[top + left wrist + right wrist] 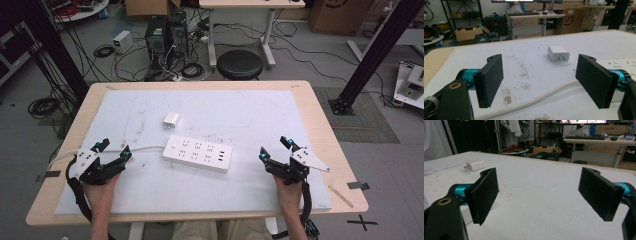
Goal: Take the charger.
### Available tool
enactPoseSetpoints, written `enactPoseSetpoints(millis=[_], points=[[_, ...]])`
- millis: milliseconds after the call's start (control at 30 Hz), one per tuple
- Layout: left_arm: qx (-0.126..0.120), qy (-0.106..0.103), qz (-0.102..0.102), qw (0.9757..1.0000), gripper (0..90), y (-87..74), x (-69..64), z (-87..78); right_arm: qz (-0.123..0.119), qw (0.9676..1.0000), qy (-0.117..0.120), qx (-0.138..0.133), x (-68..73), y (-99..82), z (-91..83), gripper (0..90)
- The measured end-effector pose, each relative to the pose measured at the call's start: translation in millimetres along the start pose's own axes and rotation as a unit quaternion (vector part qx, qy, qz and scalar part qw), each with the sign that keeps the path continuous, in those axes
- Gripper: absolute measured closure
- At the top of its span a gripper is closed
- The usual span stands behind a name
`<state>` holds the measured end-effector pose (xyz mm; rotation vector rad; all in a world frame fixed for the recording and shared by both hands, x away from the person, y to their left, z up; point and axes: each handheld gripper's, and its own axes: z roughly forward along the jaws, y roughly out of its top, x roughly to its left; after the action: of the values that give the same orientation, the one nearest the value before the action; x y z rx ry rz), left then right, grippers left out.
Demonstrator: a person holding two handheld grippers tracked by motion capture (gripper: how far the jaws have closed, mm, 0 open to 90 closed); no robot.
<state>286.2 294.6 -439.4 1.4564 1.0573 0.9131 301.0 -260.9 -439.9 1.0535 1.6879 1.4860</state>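
White charger lay mid-frame on the mat, just above the power strip, apart from it. Strip's cord ran left toward left gripper, jaws wide apart, empty. Right gripper lower right, likewise spread, holding nothing

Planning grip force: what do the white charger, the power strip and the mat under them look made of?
Charger: smooth white plastic with a slight sheen and rounded edges; its prongs look metal. Power strip: apparently hard, glossy white moulded plastic. Mat: matte, slightly fuzzy and stained, probably felt or foam.
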Motion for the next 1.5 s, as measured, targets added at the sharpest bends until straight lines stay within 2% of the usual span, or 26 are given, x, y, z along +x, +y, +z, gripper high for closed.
enactPoseSetpoints(millis=[133,200,300,467,500,533,600,667,733,767,833,867,900,933,1033,1100,1133,1300,1333,1367,1467,1500], points=[[0.015,0.002,0.001,0.9999,22.1,4.8,-6.7,2.1,-0.003,1.0000,0.002,0.001,0.2,0.1,1.0,16.8],[0.018,0.003,0.011,0.9998,22.1,10.0,-12.0,4.5,-0.006,1.0000,0.003,0.001,0.5,0.3,1.5,16.8],[0.020,-0.004,0.018,0.9996,22.1,22.6,-19.0,10.0,-0.008,1.0000,0.002,0.003,1.6,0.3,1.8,16.8],[0.034,-0.001,0.027,0.9990,22.3,48.9,-28.5,25.4,-0.011,0.9999,-0.002,0.005,2.7,0.4,1.7,16.8],[0.034,-0.001,0.027,0.9990,22.3,48.9,-28.5,25.4,-0.011,0.9999,-0.002,0.005,2.7,0.4,1.7,16.8],[0.044,-0.004,0.023,0.9988,22.3,58.7,-32.2,34.0,-0.012,0.9999,-0.003,0.005,2.8,0.3,1.7,16.8],[0.065,0.008,0.020,0.9976,22.7,65.5,-35.3,43.2,-0.012,0.9999,-0.004,0.006,3.1,0.5,2.0,16.8],[0.082,-0.001,0.013,0.9966,22.7,71.1,-37.1,51.7,-0.012,0.9999,-0.004,0.008,3.5,0.5,1.9,16.8],[0.082,-0.001,0.013,0.9966,22.7,71.1,-37.1,51.7,-0.014,0.9999,-0.004,0.007,3.5,0.4,2.2,16.8],[0.104,-0.001,0.011,0.9946,22.7,78.3,-42.2,64.7,-0.014,0.9999,-0.004,0.007,3.5,0.4,2.2,16.8],[0.121,-0.002,0.007,0.9927,22.7,81.7,-45.1,73.9,-0.017,0.9998,-0.007,0.009,4.2,0.5,2.9,16.9],[0.135,-0.011,-0.001,0.9908,22.7,83.8,-46.4,81.3,-0.018,0.9998,-0.006,0.010,4.4,0.6,3.0,16.8],[0.135,-0.011,-0.001,0.9908,22.7,83.8,-46.4,81.3,-0.018,0.9998,-0.006,0.010,4.4,0.6,3.0,16.8],[0.150,-0.019,-0.009,0.9885,22.7,84.8,-49.2,91.6,-0.019,0.9997,-0.006,0.012,4.7,0.7,3.3,16.9],[0.177,-0.027,-0.011,0.9837,22.7,84.6,-52.1,105.8,-0.023,0.9996,-0.008,0.011,5.7,0.7,3.6,16.8],[0.177,-0.027,-0.011,0.9837,22.7,84.6,-52.1,105.8,-0.022,0.9996,-0.010,0.012,6.2,0.6,3.3,16.8],[0.206,-0.032,-0.022,0.9778,22.7,86.0,-53.7,124.6,-0.022,0.9996,-0.010,0.012,6.2,0.6,3.3,16.8],[0.221,-0.029,-0.021,0.9747,22.7,93.3,-58.0,143.5,-0.028,0.9995,-0.010,0.012,6.5,0.8,3.2,16.9],[0.218,-0.030,-0.020,0.9752,22.7,93.8,-58.1,146.7,-0.027,0.9995,-0.011,0.013,6.8,0.7,2.9,16.8],[0.224,-0.030,-0.023,0.9739,22.7,94.7,-58.6,150.9,-0.027,0.9995,-0.011,0.013,6.8,0.6,3.0,16.9],[0.251,-0.034,-0.034,0.9667,22.7,95.1,-59.3,167.6,-0.027,0.9995,-0.012,0.013,6.9,0.6,3.0,16.8],[0.251,-0.035,-0.034,0.9666,22.7,93.8,-59.9,172.0,-0.028,0.9994,-0.012,0.014,6.9,0.8,2.8,16.8]])
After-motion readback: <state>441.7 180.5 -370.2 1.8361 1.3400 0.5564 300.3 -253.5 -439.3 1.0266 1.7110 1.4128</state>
